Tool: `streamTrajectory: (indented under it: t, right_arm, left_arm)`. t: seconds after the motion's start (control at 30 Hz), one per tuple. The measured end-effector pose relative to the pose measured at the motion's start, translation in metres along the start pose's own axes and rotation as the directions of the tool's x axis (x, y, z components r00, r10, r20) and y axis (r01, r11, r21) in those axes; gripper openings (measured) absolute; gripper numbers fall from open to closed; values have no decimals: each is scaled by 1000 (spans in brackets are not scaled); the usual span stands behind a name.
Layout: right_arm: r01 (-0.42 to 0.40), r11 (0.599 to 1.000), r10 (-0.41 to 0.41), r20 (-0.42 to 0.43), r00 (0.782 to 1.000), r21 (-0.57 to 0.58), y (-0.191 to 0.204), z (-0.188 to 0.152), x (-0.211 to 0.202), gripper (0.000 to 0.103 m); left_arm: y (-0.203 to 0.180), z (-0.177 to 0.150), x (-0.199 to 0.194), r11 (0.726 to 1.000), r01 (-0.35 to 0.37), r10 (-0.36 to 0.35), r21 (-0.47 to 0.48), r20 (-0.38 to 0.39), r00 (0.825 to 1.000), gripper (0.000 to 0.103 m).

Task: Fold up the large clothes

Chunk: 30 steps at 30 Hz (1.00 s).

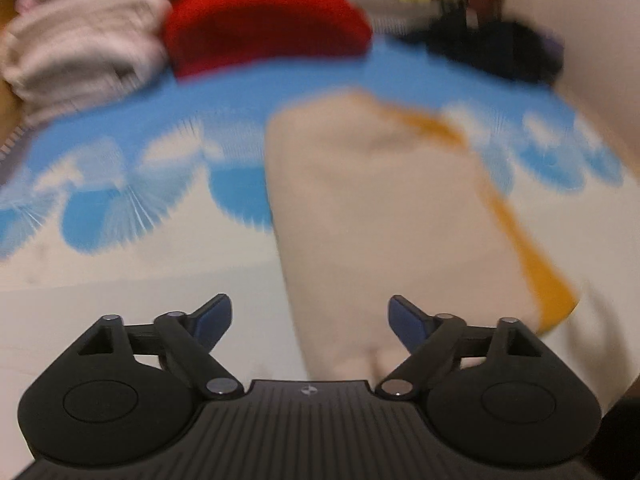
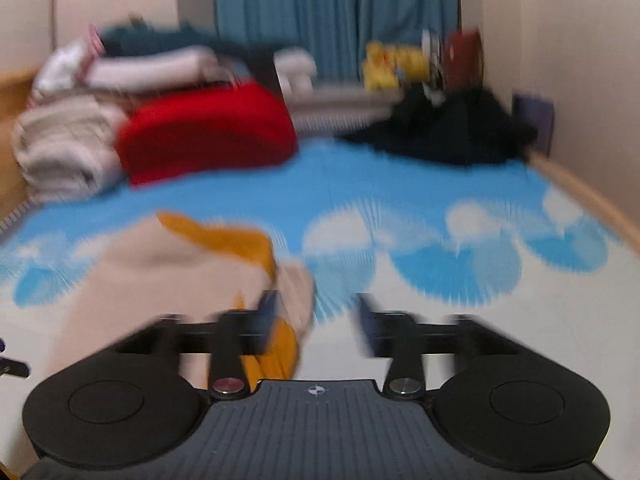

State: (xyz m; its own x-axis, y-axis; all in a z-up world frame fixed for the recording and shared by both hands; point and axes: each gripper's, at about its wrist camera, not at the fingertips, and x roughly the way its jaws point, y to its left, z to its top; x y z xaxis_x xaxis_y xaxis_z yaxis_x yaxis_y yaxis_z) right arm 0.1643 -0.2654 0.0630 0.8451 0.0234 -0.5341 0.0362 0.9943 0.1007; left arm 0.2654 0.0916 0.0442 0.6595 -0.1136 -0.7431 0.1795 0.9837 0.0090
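A folded beige garment (image 1: 380, 208) with an orange edge (image 1: 532, 264) lies on the blue and white bedspread (image 1: 120, 152). My left gripper (image 1: 310, 308) hovers over its near end, open wide, with nothing between the fingers. In the right wrist view the same garment (image 2: 160, 272) lies low on the left, its orange edge (image 2: 224, 236) on top. My right gripper (image 2: 318, 304) is open; the cloth's corner shows just past its left finger (image 2: 268, 312). Blur hides whether that finger touches the cloth.
At the back of the bed are a red folded item (image 2: 204, 132), a stack of pale folded cloth (image 2: 64, 148) and a dark heap of clothes (image 2: 448, 128). A blue curtain (image 2: 336, 12) hangs behind. A wall (image 2: 580, 80) closes the right side.
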Motion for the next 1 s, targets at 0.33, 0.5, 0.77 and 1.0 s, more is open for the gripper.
streamTrajectory:
  t: [0.33,0.5,0.77,1.0]
  right_arm:
    - [-43,998,49,176,983,-39,26,-37,-160,102]
    - [-14,1000,16,97,995,-18,40,-88,-187,102]
    - [5,999,-5,10,1000,-42,66,-116,-177,102]
    - [-20,996,18,-29,999,-92,89,-122,-166,102]
  left_arm:
    - [-85,-98,-146,994,-74,93,-78,280,955,103]
    - [-120,-160,-151,993,-87,105,-77,265,959,103]
    - [-119,-169,-127,987,-108,133,-116,234,963,103]
    - [-104,-159,-116,982,-78,110,-171,187,976,103]
